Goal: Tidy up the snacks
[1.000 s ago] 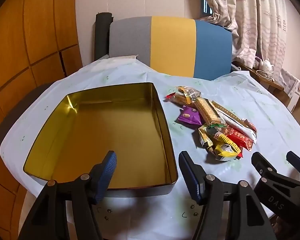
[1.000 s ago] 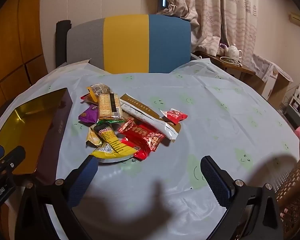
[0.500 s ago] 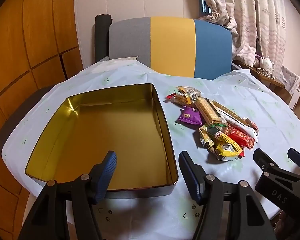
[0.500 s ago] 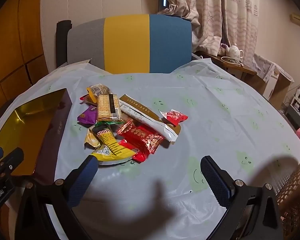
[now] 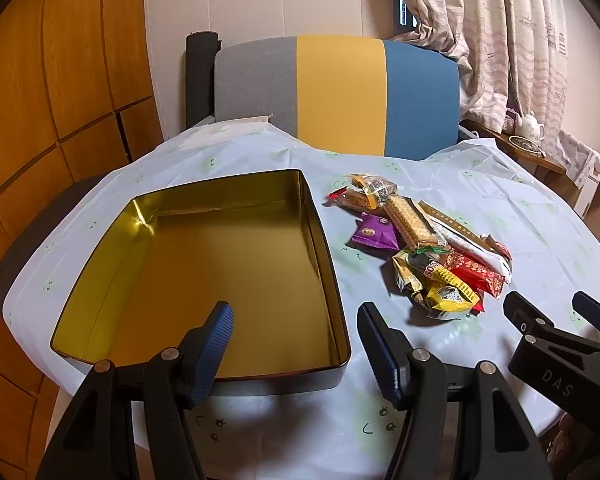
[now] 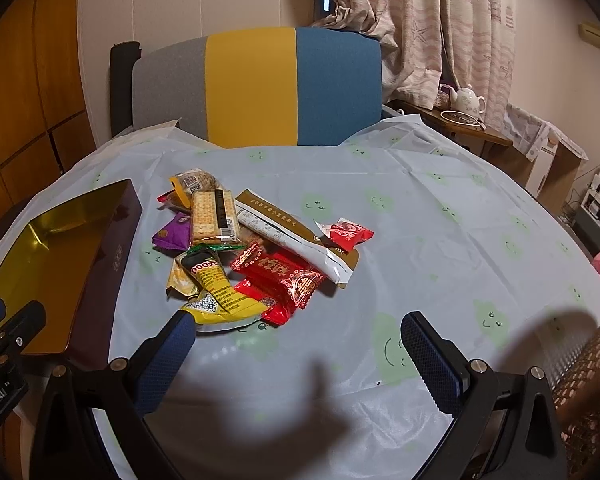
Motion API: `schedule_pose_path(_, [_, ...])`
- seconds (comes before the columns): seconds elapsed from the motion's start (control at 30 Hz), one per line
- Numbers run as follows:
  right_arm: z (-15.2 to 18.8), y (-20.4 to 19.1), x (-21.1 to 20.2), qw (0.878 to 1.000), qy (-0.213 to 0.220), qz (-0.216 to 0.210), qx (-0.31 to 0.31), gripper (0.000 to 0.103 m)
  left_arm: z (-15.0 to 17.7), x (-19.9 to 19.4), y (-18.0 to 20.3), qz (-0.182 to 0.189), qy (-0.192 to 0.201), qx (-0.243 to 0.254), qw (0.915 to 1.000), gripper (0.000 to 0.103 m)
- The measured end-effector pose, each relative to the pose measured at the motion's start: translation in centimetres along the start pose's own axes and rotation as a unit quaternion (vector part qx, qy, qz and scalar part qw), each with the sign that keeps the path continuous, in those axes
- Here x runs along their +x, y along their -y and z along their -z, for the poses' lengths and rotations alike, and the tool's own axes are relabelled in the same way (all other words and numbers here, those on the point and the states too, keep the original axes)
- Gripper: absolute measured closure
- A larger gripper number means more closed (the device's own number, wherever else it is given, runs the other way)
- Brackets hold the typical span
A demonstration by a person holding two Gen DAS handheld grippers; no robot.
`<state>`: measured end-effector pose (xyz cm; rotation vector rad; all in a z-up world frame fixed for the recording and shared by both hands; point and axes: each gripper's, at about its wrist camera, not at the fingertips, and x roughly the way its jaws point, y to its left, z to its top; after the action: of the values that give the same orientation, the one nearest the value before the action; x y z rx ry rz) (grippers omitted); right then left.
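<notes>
An empty gold-lined tin box lies on the table's left side; it also shows in the right wrist view. A pile of wrapped snacks lies just right of it, with a yellow packet, red packets, a cracker pack and a purple packet. My left gripper is open and empty over the tin's near right corner. My right gripper is open and empty, just in front of the pile; it also shows in the left wrist view.
The round table has a pale blue cloth. A grey, yellow and blue chair back stands behind it. A side table with a teapot is at the back right. A wicker edge is at the near right.
Both grippers have drifted slightly forward and up over the table. Nothing was picked up, and the snacks and tin lie as before.
</notes>
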<state>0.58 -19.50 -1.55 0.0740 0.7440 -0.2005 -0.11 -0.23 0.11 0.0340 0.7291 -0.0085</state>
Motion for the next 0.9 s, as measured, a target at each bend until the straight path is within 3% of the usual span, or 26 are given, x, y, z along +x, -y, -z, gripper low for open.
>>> schedule_pose_path(0.9, [-0.05,0.93,-0.08,1.000,0.004,0.000,0.011,0.000,0.16,-0.32,0.70,0.002,0.004,0.014,0.9999,0.037])
